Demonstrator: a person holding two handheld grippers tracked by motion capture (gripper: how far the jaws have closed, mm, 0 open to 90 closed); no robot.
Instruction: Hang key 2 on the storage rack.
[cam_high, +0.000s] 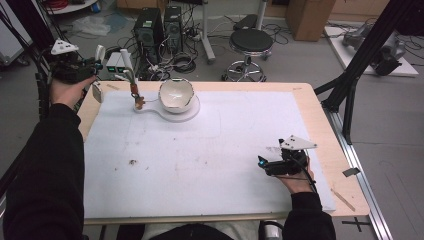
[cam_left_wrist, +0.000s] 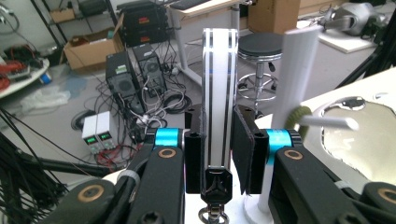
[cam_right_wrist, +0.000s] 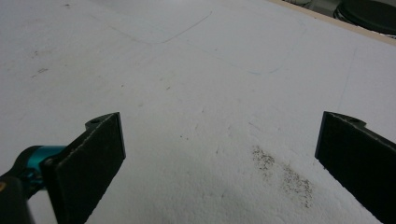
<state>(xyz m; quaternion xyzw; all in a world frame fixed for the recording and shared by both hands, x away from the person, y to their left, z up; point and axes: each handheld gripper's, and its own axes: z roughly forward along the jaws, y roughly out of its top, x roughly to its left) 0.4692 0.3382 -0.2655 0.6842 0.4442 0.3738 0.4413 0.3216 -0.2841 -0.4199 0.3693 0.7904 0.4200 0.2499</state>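
Left hand-held gripper (cam_left_wrist: 218, 154) clamps a white strip (cam_left_wrist: 219, 93); right hand-held gripper (cam_right_wrist: 219, 158) gapes, empty.
Judging so, you're carrying it; next, choose its spot.

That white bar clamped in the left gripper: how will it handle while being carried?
The bar looks rigid: it stands straight between the pads, no sag. Its glossy striped face suggests it could slip, and the left gripper grips only its lower end, so it may pivot if knocked. Probably light, being slim.

white bar's (cam_left_wrist: 219, 93) base hidden behind fingers (cam_left_wrist: 194, 161)
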